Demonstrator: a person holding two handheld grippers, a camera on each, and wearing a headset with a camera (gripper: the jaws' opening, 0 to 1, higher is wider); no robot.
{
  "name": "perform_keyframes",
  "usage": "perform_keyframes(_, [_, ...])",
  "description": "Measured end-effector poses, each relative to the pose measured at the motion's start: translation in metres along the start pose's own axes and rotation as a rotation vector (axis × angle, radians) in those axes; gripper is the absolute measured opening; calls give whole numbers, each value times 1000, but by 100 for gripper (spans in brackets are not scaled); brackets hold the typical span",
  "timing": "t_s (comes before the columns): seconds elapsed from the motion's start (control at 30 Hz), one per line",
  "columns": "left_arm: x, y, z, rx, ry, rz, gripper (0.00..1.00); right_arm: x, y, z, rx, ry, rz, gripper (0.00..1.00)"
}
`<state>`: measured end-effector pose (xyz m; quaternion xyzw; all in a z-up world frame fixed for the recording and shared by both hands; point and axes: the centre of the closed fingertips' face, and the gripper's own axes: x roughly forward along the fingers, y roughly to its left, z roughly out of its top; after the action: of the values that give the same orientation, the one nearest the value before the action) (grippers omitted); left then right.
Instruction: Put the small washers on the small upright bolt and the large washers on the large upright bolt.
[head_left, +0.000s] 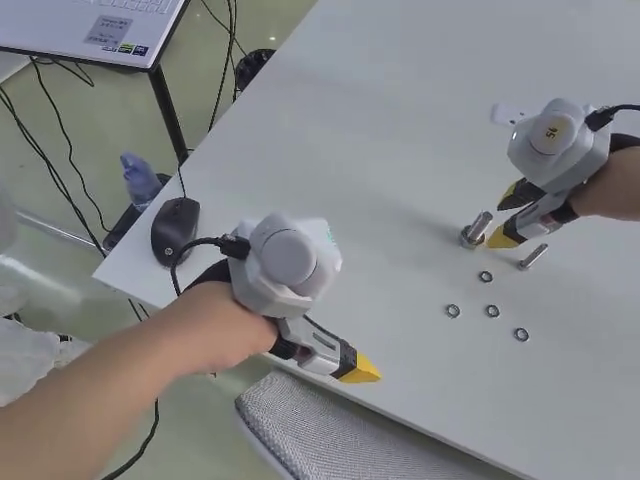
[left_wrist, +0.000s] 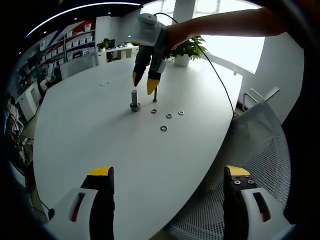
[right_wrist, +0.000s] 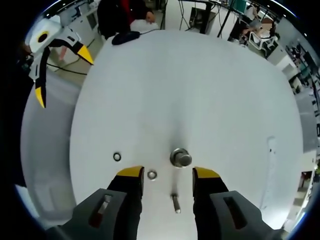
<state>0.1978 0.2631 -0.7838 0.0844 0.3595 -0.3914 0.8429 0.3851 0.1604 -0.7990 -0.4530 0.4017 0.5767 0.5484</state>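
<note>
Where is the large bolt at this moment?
In the head view the large bolt stands right of centre on the white table, beside the tips of the right gripper, just beyond the washers.

- The head view looks forward and steeply down from above the near edge of the white table (head_left: 380, 120). The left gripper (head_left: 358, 370) is close below it, and the right gripper (head_left: 506, 216) is farther off at the right.
- The left gripper view sits low, just off that near edge and over a mesh chair (left_wrist: 260, 150). It faces across the tabletop, where the large bolt (left_wrist: 134, 98) and the washers (left_wrist: 169, 116) look small and well away.
- The right gripper view hangs close above the large bolt and faces almost straight down between its own jaws.
- All 3 views share the large bolt and the washers beside it. Each gripper view also catches the other gripper.
</note>
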Motion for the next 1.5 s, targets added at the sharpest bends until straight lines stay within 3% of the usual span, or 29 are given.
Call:
perform_keyframes(0.43, [-1, 0, 1, 0, 7, 8, 90, 2, 26, -11, -11, 12, 12, 40])
perform_keyframes(0.73, [-3, 1, 6, -12, -21, 13, 91, 17, 27, -21, 11, 27, 12, 40])
perform_keyframes(0.83, [-3, 1, 10, -29, -44, 9, 92, 25, 27, -28, 1, 47, -12, 40])
perform_keyframes(1.13, [-3, 4, 15, -27, -58, 7, 96, 45, 26, -37, 31, 39, -1, 36])
perform_keyframes(1.5, [-4, 3, 7, -16, -28, -5, 92, 52, 24, -42, 54, 40, -1, 34])
